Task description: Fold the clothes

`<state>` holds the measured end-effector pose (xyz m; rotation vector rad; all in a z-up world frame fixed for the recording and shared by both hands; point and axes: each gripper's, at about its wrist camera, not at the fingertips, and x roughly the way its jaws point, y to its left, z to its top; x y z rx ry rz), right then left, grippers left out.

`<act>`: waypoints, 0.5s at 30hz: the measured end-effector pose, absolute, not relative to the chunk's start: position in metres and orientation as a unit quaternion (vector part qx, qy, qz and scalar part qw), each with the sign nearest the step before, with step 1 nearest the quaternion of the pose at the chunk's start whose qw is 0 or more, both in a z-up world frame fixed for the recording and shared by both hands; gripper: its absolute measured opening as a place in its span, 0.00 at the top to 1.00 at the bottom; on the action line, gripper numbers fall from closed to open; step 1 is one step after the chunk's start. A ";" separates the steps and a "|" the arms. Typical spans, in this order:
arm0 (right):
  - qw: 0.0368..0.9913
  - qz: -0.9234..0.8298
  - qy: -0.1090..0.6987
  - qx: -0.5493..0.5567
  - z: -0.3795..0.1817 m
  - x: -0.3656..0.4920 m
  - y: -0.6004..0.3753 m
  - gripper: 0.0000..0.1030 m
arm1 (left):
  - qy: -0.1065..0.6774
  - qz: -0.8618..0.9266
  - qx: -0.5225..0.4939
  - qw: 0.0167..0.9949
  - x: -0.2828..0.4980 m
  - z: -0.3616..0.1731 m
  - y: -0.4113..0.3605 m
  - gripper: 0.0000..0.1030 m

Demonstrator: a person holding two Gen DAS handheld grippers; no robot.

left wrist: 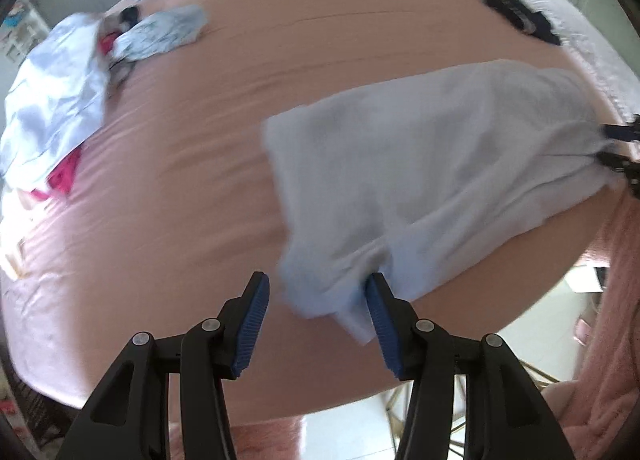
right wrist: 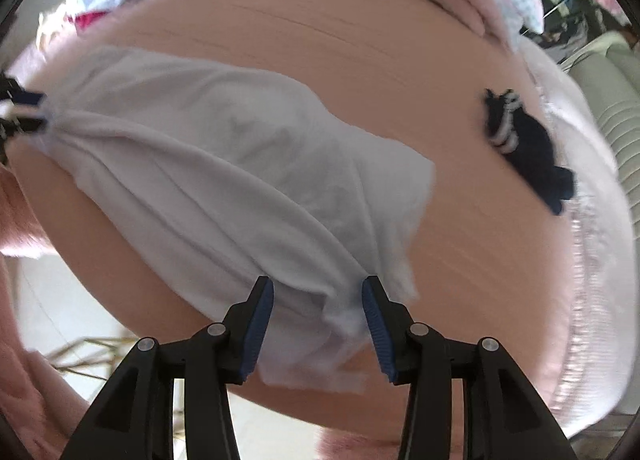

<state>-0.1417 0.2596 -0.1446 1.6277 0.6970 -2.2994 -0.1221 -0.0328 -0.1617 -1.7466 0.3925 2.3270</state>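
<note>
A white garment (left wrist: 432, 164) lies bunched on the pink bed sheet (left wrist: 168, 188); it also shows in the right wrist view (right wrist: 224, 164). My left gripper (left wrist: 316, 300) is open; one corner of the garment lies against its right finger and partly between the fingers. My right gripper (right wrist: 318, 302) is open, with the garment's other end lying between its fingers. Each gripper shows at the edge of the other's view: the right one (left wrist: 620, 152), the left one (right wrist: 20, 112). Both views are blurred.
A heap of unfolded clothes (left wrist: 60, 100), white, grey and red, lies at the far left of the bed. A dark striped garment (right wrist: 524, 140) lies at the right near a white blanket (right wrist: 592, 196). The bed's near edge and the floor (left wrist: 352, 420) are below the grippers.
</note>
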 end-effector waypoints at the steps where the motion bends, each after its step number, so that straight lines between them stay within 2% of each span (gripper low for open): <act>1: 0.101 -0.783 0.253 0.560 -0.146 -0.141 0.264 0.56 | 0.124 0.788 -0.595 0.097 -0.122 -0.162 -0.040 0.54; 2: 0.090 -0.782 0.253 0.563 -0.146 -0.142 0.270 0.56 | 0.109 0.789 -0.597 0.096 -0.122 -0.160 -0.046 0.54; 6: 0.076 -0.788 0.172 0.586 -0.129 -0.147 0.304 0.56 | 0.068 0.802 -0.586 0.099 -0.121 -0.149 -0.058 0.54; 11: 0.074 -0.829 0.116 0.542 -0.106 -0.135 0.304 0.56 | -0.009 0.825 -0.545 0.148 -0.123 -0.127 -0.057 0.54; 15: 0.044 -0.825 0.141 0.545 -0.119 -0.150 0.303 0.56 | 0.022 0.817 -0.561 0.130 -0.137 -0.138 -0.051 0.54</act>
